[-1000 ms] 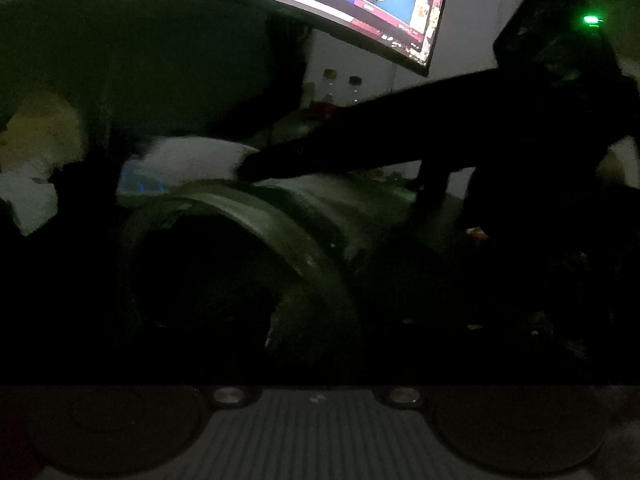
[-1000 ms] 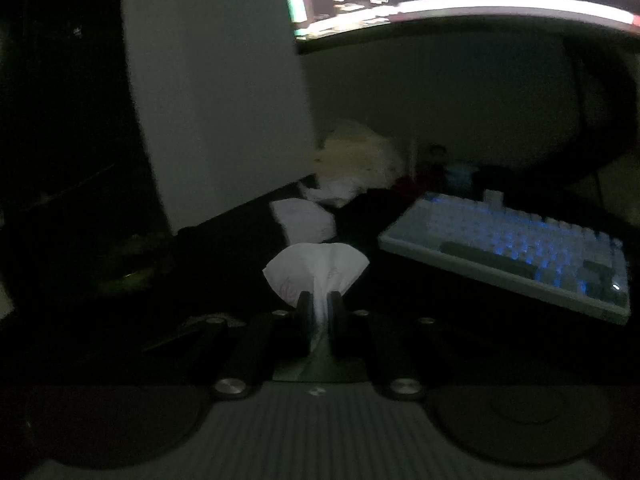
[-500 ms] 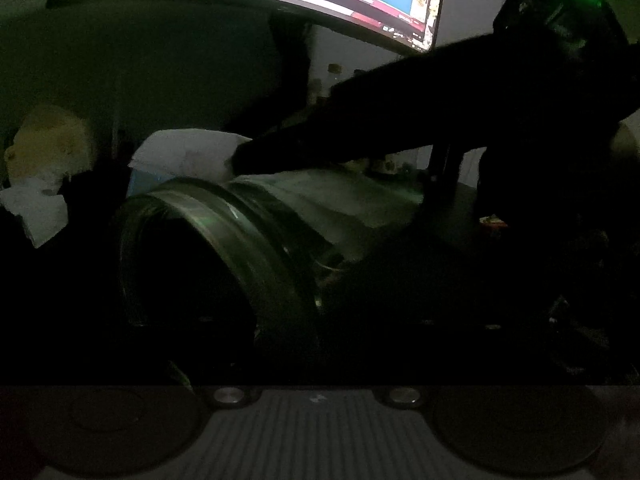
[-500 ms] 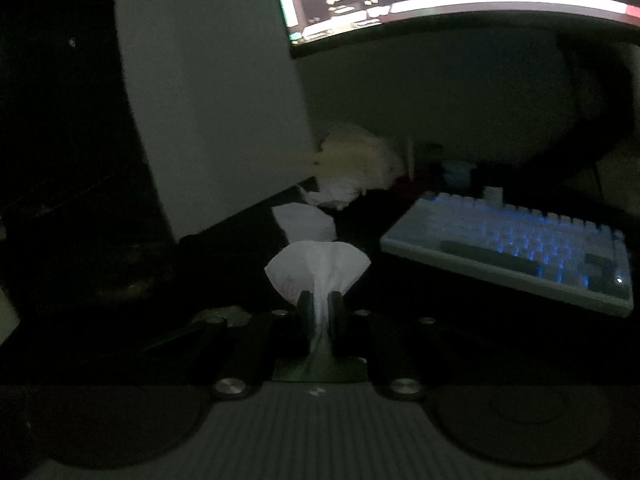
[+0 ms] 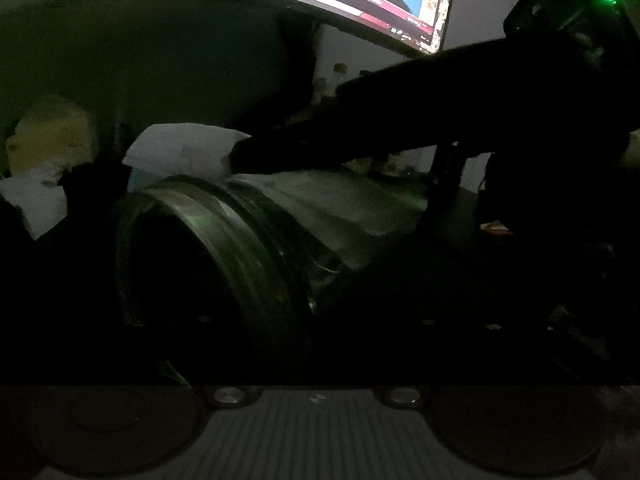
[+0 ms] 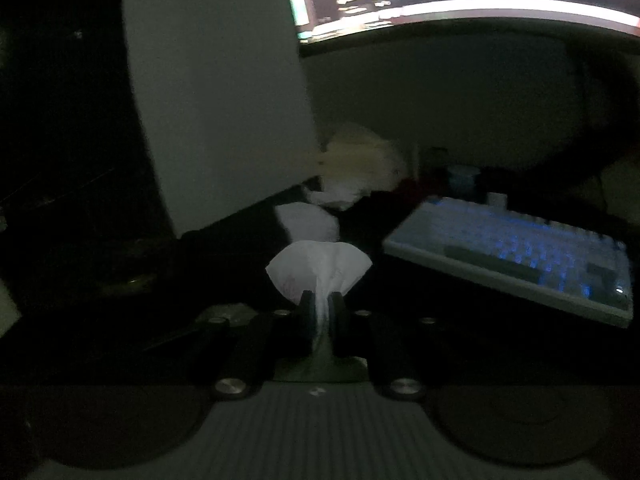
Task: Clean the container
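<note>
Clear ribbed-rim container [image 5: 224,240], tipped sideways

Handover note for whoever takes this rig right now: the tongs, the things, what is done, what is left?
Left tongs: too dark to see, grip unclear. The container lies on its side right in front of them.
Right tongs: shut on a white tissue, held at the container's rim.
Done: tissue picked up; crumpled tissues lie beyond it.
Left: wipe the container; how clean it is cannot be judged.
</note>
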